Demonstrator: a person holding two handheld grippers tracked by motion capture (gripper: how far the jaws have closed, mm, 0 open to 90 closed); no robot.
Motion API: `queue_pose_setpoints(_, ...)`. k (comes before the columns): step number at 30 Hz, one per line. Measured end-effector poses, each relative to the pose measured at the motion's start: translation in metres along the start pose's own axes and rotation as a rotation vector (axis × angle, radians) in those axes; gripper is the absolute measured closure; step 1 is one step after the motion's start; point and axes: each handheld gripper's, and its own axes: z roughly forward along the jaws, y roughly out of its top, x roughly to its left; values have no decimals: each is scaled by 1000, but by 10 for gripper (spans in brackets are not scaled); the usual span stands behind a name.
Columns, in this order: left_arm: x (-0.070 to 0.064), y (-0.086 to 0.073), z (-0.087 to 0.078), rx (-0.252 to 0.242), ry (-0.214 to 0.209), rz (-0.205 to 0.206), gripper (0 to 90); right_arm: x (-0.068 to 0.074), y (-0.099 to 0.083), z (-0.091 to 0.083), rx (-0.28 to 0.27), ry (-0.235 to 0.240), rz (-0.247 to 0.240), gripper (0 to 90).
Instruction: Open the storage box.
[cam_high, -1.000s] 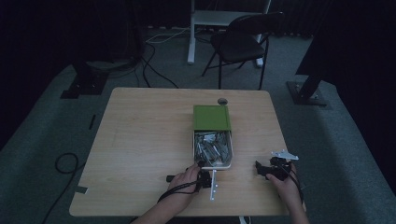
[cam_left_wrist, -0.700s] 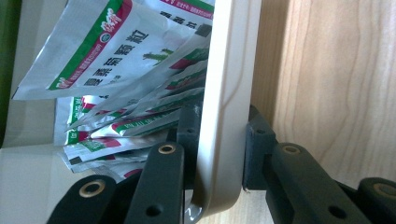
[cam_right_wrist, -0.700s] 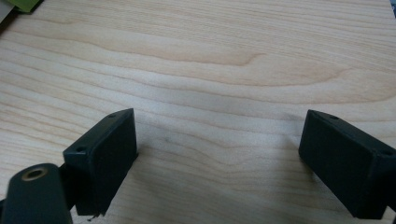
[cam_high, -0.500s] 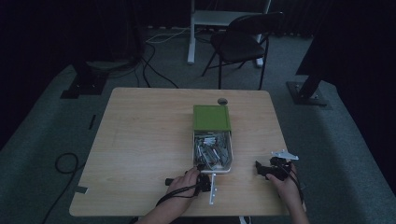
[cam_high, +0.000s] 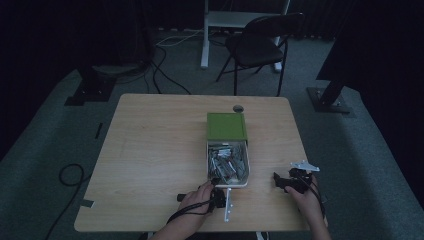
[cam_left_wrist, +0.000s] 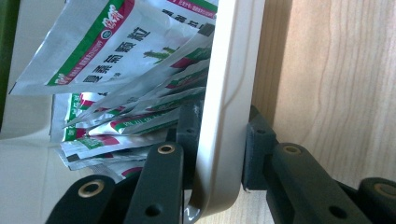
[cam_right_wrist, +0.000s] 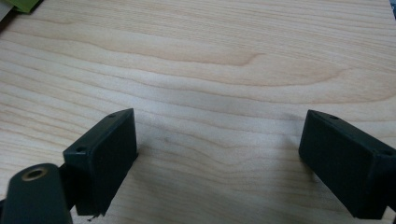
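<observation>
A beige box (cam_high: 227, 184) with its green lid (cam_high: 227, 126) slid back lies mid-table, packed with several silver sachets (cam_high: 226, 163) printed in green and red. My left gripper (cam_high: 216, 186) is shut on the box's near wall (cam_left_wrist: 223, 121), one jaw inside against the sachets (cam_left_wrist: 116, 60), one outside. My right gripper (cam_high: 280, 181) rests open low over bare wood to the right of the box, its fingers (cam_right_wrist: 105, 158) wide apart with nothing between them.
The wooden table (cam_high: 155, 150) has a round cable hole (cam_high: 238, 108) just beyond the lid. A black folding chair (cam_high: 260, 45) and a white stand (cam_high: 210, 30) are past the far edge. Cables (cam_high: 70, 175) lie on the floor at left.
The left hand and gripper have edged slightly toward the box's near end. The right gripper has held still.
</observation>
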Motion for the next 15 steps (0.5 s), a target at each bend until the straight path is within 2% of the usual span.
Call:
queue_pose_setpoints(5,0,0,1,-1,-5,-8,743,0,0,0,0,0,0,111)
queue_pose_setpoints(6,0,-1,1,-7,-23,-37,736,0,0,0,0,0,0,111)
queue_pose_setpoints(9,2,-2,0,-20,-40,-54,667,0,0,0,0,0,0,111)
queue_pose_setpoints(11,3,-5,1,-46,-76,-81,642,0,0,0,0,0,0,111)
queue_pose_setpoints(15,6,-6,-2,-90,-104,-135,625,0,0,0,0,0,0,111)
